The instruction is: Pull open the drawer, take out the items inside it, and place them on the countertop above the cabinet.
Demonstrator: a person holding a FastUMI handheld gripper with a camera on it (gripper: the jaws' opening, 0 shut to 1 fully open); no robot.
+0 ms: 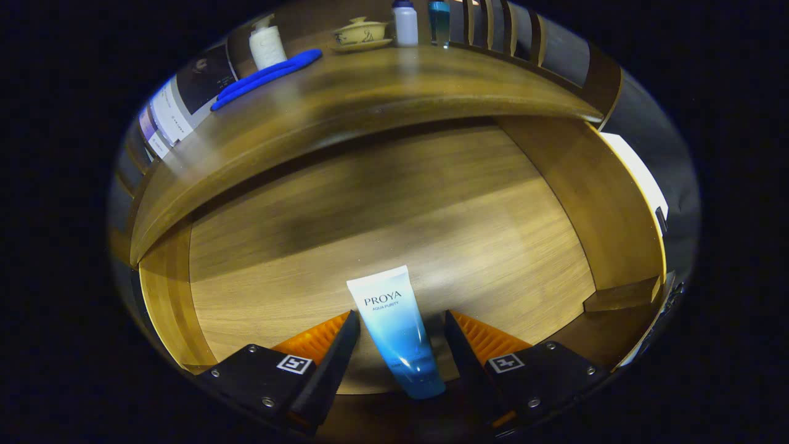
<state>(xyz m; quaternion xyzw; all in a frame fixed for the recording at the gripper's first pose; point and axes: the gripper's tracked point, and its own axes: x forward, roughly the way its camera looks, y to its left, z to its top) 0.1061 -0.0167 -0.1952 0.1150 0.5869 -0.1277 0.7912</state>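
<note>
Wooden open drawer [259, 290], white-to-blue cosmetic tube [397, 330] lying between the gripper [400, 324] fingers, spread apart, not touching it

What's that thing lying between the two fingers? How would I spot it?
Look into the open wooden drawer under the countertop. On its floor, between the open gripper fingers, lies a tube, white fading to blue, the only item in the drawer.

On the far surface I see a white pump bottle [266, 44] at the left, a blue elongated object [266, 78] lying just beside it, then a lidded cream bowl on its saucer [361, 32] — and a white bottle [405, 23] beside a blue one [439, 21] further right.
</note>
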